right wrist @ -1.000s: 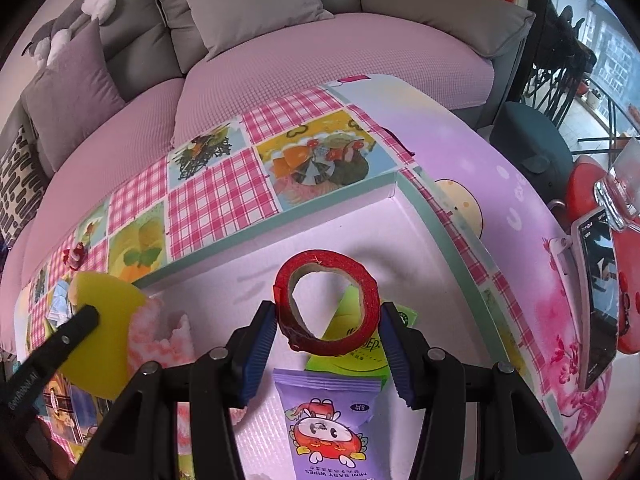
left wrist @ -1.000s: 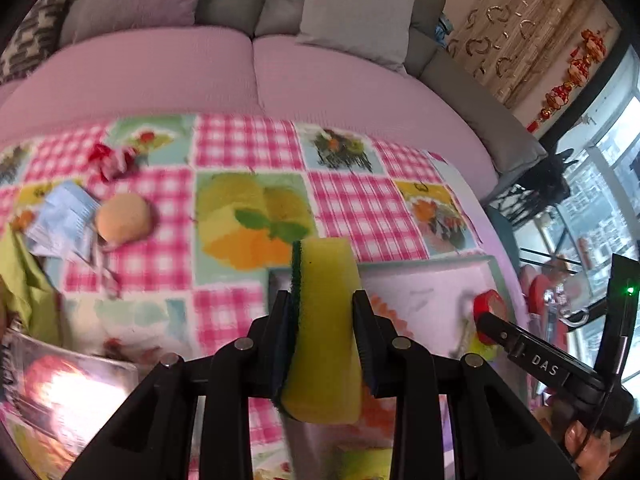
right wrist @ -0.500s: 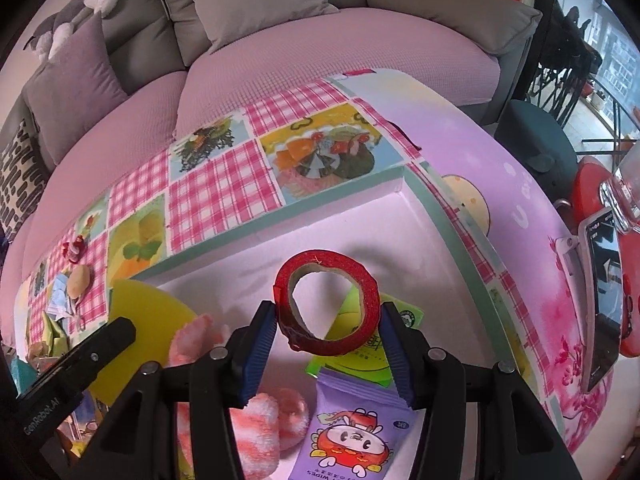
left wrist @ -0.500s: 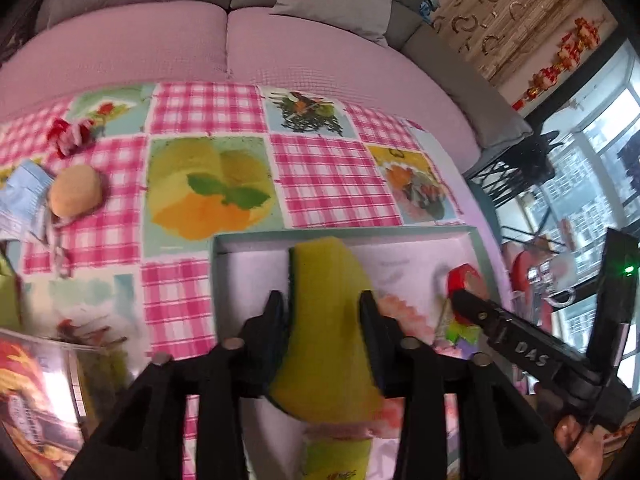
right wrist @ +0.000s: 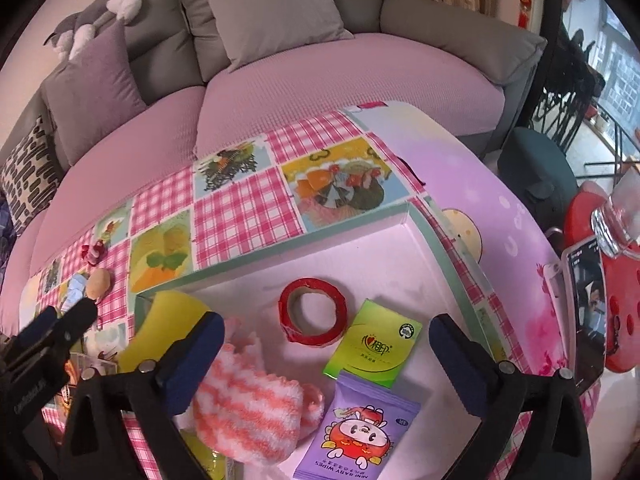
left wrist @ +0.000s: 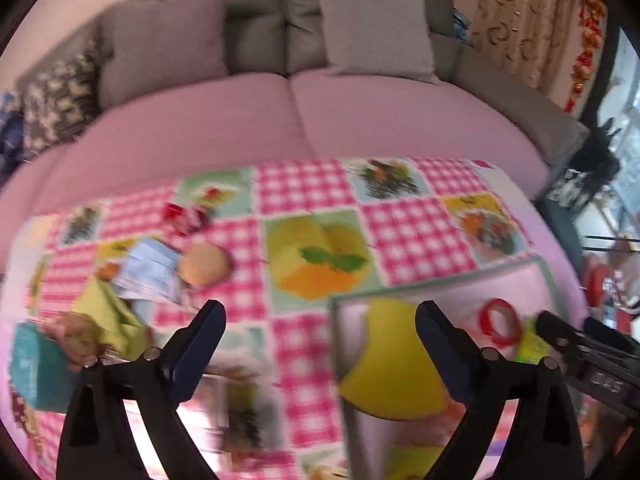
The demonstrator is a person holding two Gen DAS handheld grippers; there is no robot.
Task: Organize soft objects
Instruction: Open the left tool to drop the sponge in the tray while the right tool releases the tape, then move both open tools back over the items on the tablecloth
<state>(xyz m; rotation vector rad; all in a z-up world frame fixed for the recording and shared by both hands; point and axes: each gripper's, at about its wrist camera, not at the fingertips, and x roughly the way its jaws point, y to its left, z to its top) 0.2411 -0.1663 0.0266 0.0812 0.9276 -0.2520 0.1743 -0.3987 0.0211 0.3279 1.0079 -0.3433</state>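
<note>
The yellow sponge [left wrist: 390,360] lies in the left end of the white tray [right wrist: 404,236], also in the right wrist view [right wrist: 160,328]. My left gripper [left wrist: 320,328] is open and empty above the tray's left edge. My right gripper [right wrist: 326,336] is open and empty over the tray. The red tape roll [right wrist: 314,312] lies flat on the tray floor, also in the left wrist view [left wrist: 498,326]. A pink-striped fluffy sock [right wrist: 248,404], a green tissue pack [right wrist: 374,354] and a purple wipes pack [right wrist: 356,436] lie in the tray too.
On the checked tablecloth [left wrist: 304,188] to the left lie a tan round puff [left wrist: 204,266], a blue packet [left wrist: 150,270], a red trinket [left wrist: 180,214] and a green cloth [left wrist: 106,316]. A pink sofa [right wrist: 340,80] stands behind. A phone [right wrist: 586,308] sits at the right edge.
Both grippers opened. The sponge left my left gripper and lies in the tray; the tape roll left my right gripper and lies flat there. My left gripper swung left and back.
</note>
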